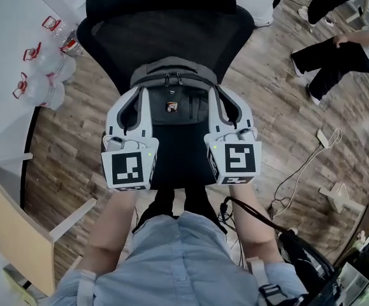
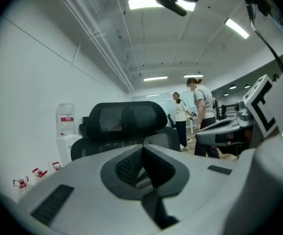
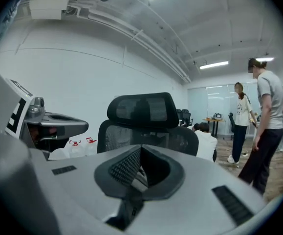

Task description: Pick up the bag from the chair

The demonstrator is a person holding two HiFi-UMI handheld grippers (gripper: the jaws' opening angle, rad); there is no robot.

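Observation:
A grey and black backpack (image 1: pixel 174 101) sits on the seat of a black mesh office chair (image 1: pixel 165 24). In the head view both grippers reach over the bag's top. My left gripper (image 1: pixel 139 92) is at the bag's left shoulder and my right gripper (image 1: pixel 218 92) at its right shoulder. Whether either touches the bag is not visible. In the left gripper view, the left gripper (image 2: pixel 142 153) has its jaws shut with nothing between them. The right gripper (image 3: pixel 140 154) is shut and empty too. Each gripper view shows the chair's headrest (image 2: pixel 124 117) (image 3: pixel 141 109) ahead, while the gripper's body hides the bag.
Several water bottles (image 1: pixel 44 69) stand on the floor left of the chair, by a white table (image 1: pixel 6 56). A wooden panel (image 1: pixel 9 225) is at the lower left. People (image 1: pixel 337 50) stand at the upper right, and cables (image 1: pixel 299 171) trail on the floor to the right.

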